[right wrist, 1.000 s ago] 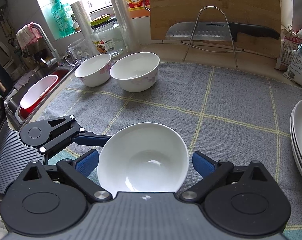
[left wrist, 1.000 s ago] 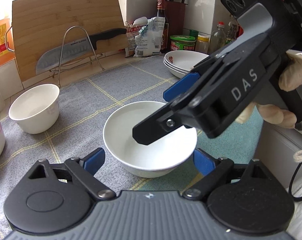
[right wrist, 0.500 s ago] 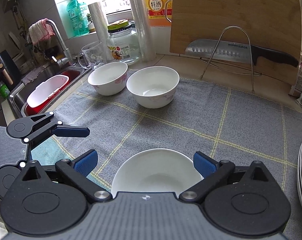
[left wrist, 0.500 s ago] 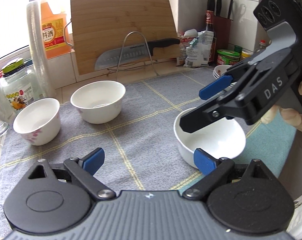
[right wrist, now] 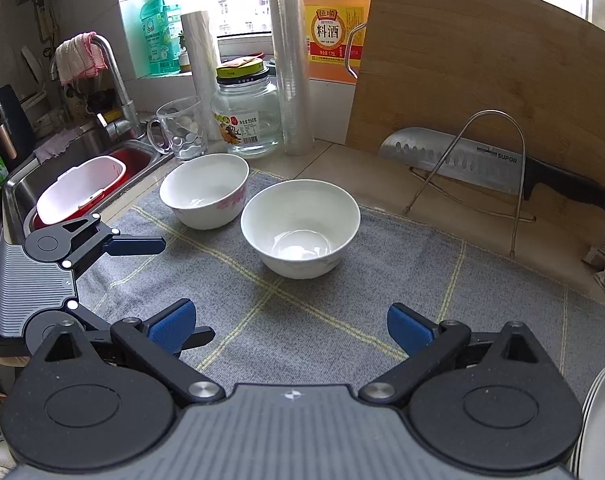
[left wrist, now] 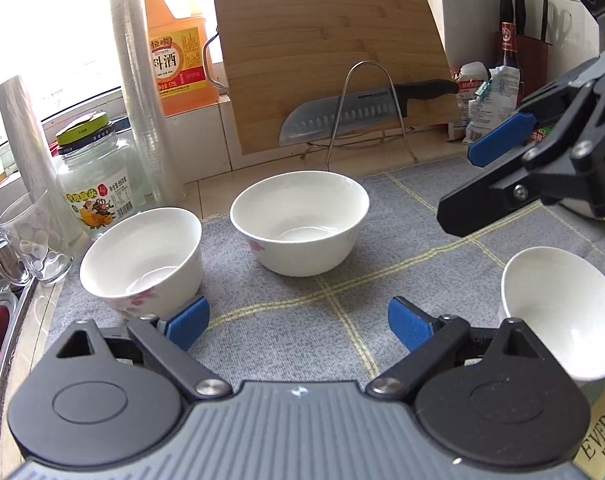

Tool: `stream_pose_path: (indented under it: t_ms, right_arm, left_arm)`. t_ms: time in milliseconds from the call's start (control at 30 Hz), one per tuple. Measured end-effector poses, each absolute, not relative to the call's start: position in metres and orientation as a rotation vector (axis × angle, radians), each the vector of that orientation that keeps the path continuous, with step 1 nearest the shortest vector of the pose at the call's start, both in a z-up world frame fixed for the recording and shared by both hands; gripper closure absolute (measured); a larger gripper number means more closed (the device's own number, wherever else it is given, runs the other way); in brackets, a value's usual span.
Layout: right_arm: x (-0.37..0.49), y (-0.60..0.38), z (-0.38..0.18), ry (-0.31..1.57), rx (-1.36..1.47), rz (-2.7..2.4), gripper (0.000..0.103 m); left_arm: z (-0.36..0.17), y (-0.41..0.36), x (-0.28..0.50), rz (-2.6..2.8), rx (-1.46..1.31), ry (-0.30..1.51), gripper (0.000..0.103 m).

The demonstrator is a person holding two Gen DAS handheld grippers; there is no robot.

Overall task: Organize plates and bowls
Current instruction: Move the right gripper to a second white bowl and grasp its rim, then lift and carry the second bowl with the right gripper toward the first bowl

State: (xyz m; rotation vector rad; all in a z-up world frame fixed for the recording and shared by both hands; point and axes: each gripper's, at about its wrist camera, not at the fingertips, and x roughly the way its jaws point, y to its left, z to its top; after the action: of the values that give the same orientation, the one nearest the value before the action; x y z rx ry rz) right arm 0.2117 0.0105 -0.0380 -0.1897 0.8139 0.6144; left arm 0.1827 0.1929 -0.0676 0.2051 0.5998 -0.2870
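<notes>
While both grippers hover with fingers apart, left gripper [left wrist: 298, 322] and right gripper [right wrist: 288, 326] hold nothing; two flowered bowls [right wrist: 300, 229] sit far-left on the grey mat [right wrist: 482, 300], a plain bowl [left wrist: 558, 316] near-right.

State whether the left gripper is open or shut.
Open: left gripper has its blue pads spread wide apart over grey mat, holding nothing.
</notes>
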Motion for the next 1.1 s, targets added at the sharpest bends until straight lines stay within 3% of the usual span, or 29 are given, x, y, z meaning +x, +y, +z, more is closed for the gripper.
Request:
stream_pose_path:
  t_ms: [933, 1100]
  right_arm:
    - [0.333, 0.058, -0.075, 0.899, -0.212, 0.729, 0.002]
    - [0.340, 0.063, -0.081, 0.919, -0.205, 0.744, 0.009]
  left_arm:
    - [-0.085, 0.174, 0.244, -0.301, 0.204, 0.593, 0.008]
    - [-0.084, 0.176, 0.245, -0.313, 0.203, 0.589, 0.010]
